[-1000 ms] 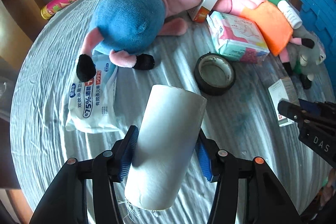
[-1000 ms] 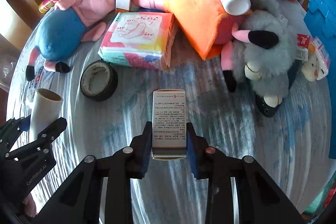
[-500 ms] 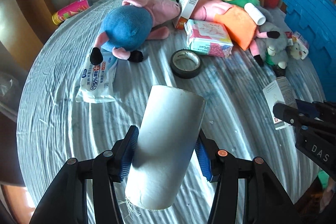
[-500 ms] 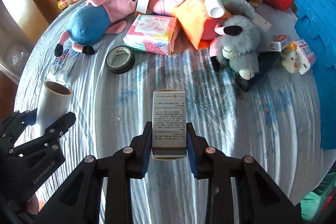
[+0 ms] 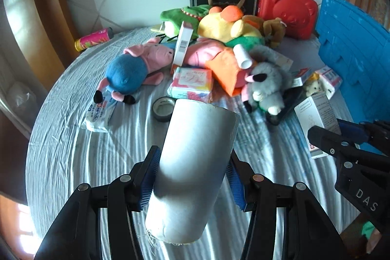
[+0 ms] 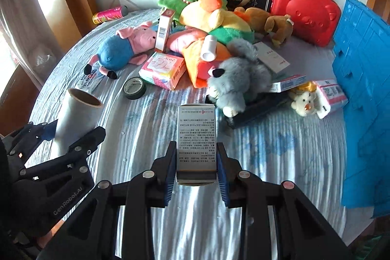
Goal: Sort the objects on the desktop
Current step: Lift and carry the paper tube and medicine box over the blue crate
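Both grippers had risen clear of the round table [image 5: 61,150], each clenched on one item.

Left gripper [image 5: 192,177] grasped the white film roll [image 5: 195,167] across its middle, long axis pointing forward and away, open core end far; right gripper [image 6: 196,166] gripped the printed medicine box [image 6: 196,135], long axis likewise running away. Compared with a second earlier, the cloth and clutter sat lower and farther, so both picks looked finished and carrying-off seemed next. Beyond lay the black tape roll [image 5: 162,109], wipes pack [image 5: 100,113], blue-bodied pig plush [image 5: 131,70], grey plush [image 6: 238,79] and red case [image 6: 304,9].
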A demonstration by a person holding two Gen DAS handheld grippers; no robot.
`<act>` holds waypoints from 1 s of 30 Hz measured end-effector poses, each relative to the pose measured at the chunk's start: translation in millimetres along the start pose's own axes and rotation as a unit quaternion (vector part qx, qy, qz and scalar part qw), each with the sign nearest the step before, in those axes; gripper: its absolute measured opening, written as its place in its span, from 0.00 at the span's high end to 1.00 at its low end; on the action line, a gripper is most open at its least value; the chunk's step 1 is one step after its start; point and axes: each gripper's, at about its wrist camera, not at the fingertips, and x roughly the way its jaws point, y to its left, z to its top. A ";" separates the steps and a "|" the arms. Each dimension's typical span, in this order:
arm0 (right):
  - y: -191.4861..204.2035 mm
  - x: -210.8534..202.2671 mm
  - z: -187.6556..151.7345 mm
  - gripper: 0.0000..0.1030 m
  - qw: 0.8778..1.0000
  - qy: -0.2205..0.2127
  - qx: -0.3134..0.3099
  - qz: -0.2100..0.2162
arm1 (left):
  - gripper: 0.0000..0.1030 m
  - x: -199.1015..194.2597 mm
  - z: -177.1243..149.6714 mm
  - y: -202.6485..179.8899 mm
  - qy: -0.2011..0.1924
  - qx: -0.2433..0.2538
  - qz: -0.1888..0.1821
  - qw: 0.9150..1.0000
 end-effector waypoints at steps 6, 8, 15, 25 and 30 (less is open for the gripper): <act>-40.7 -47.6 10.1 0.71 0.999 -0.047 -0.015 -0.006 | 0.50 -33.7 25.6 -32.2 -0.047 0.010 -0.013 0.999; -52.2 -64.0 15.3 0.71 0.998 -0.068 -0.008 -0.011 | 0.50 -44.9 34.2 -42.9 -0.063 0.013 -0.018 0.998; -85.6 -121.0 24.0 0.71 0.990 -0.132 0.025 -0.044 | 0.50 -83.8 63.7 -80.3 -0.118 0.026 -0.034 0.992; -146.0 -182.7 20.3 0.71 0.976 -0.187 0.072 -0.088 | 0.50 -121.6 93.6 -145.3 -0.176 0.060 -0.072 0.980; -189.8 -215.5 14.4 0.71 0.968 -0.213 0.072 -0.107 | 0.50 -139.6 106.8 -200.7 -0.201 0.059 -0.092 0.973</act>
